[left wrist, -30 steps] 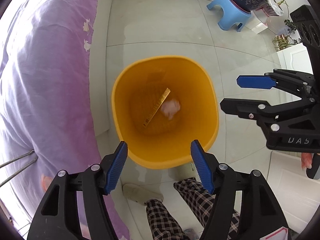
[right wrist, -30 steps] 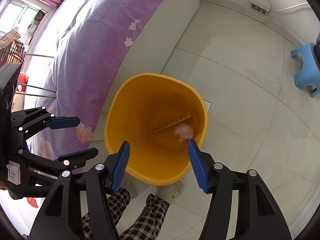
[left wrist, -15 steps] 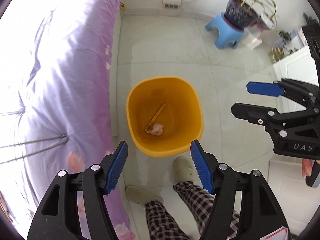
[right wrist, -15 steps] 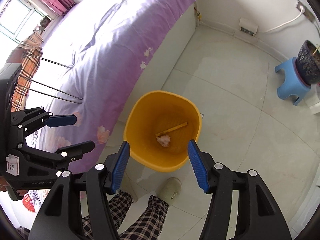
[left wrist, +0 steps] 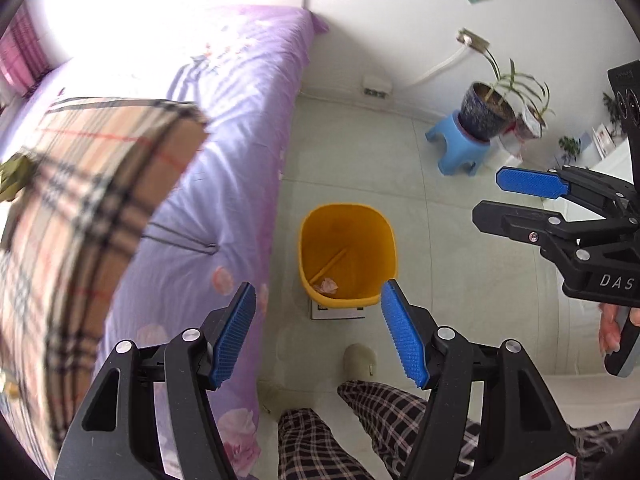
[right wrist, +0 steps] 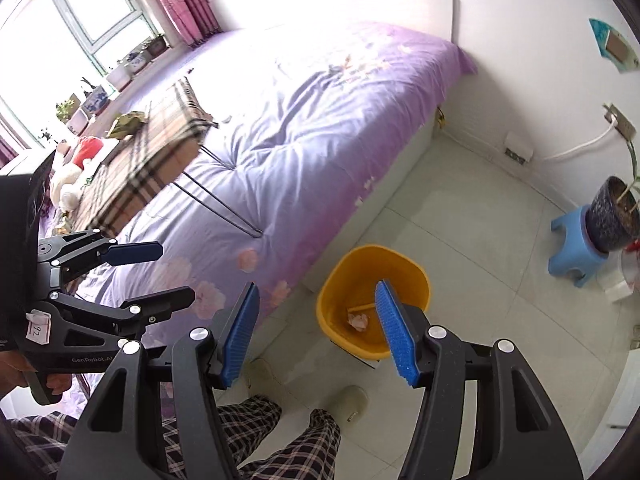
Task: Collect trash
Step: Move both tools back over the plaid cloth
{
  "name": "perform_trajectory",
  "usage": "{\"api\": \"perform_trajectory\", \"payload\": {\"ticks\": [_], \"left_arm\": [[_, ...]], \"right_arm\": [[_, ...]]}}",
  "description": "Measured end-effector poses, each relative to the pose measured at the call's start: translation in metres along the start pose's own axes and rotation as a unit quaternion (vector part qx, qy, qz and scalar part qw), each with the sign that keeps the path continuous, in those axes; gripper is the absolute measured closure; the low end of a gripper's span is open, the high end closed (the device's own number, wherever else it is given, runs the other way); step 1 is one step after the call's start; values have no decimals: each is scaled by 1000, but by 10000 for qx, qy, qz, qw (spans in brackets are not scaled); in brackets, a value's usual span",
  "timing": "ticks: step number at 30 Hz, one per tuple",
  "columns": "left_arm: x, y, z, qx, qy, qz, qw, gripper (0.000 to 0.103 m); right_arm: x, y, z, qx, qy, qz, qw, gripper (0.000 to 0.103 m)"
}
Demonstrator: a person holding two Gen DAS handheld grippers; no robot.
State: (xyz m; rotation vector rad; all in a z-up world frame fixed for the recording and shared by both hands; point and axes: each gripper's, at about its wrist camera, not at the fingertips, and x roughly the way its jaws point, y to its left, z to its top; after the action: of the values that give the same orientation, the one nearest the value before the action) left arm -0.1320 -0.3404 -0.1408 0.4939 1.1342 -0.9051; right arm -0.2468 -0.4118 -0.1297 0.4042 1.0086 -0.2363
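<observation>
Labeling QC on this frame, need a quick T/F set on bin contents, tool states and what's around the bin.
1. Both tools are open and hold nothing. True: left tool and right tool have jaws apart, nothing between them.
2. The bin is empty. False: the yellow bin holds a pink wad and a yellow stick.
3. The bin stands on the floor beside the bed. True: it is next to the purple bed.
4. The plant pot sits directly on the floor. False: the pot sits on a blue stool.
5. The bin lies tipped over. False: it stands upright, mouth up.
</observation>
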Motion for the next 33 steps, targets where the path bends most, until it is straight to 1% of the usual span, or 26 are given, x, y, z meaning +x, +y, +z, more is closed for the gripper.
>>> {"api": "perform_trajectory", "payload": {"ticks": [5,9,13,18,23,24,26,27,28,30,31,32,33], "left_arm": [[-41,31,-24,-573,-362,330,9972,38],[-69,63,-45,-1131,-612,653,9895,38],[-97,100,-74,-1728,-782,950,9772,38],[-124,156,-116,-2439,-902,1276,9571,38],[-134,213,-147,-2995,-934,1542,9369,38],[-137,224,-154,-3073,-950,1571,9338,37],[-139,246,-161,-3211,-1000,1658,9271,32],[-143,255,-167,-3253,-1020,1709,9244,29],[-144,264,-170,-3290,-1040,1745,9222,28],[-143,281,-173,-3326,-1035,1791,9201,26],[-143,289,-174,-3337,-1027,1818,9193,22],[-141,298,-176,-3354,-1013,1844,9183,21],[-139,304,-176,-3374,-1001,1854,9175,19]], "right_arm": [[-22,45,10,-261,-243,332,9988,39],[-29,85,16,-488,-355,710,9957,38],[-27,126,26,-839,-405,986,9908,38],[-16,168,41,-1183,-377,1206,9849,38],[5,204,60,-1352,-353,1315,9814,38],[10,211,64,-1374,-350,1329,9809,38],[19,227,73,-1450,-354,1323,9799,38],[23,234,77,-1486,-361,1312,9795,38],[27,240,81,-1508,-377,1309,9791,35],[36,250,90,-1513,-394,1270,9795,32],[40,255,95,-1505,-413,1249,9798,29],[43,258,99,-1494,-421,1225,9803,25],[47,262,103,-1484,-422,1188,9809,24]]}}
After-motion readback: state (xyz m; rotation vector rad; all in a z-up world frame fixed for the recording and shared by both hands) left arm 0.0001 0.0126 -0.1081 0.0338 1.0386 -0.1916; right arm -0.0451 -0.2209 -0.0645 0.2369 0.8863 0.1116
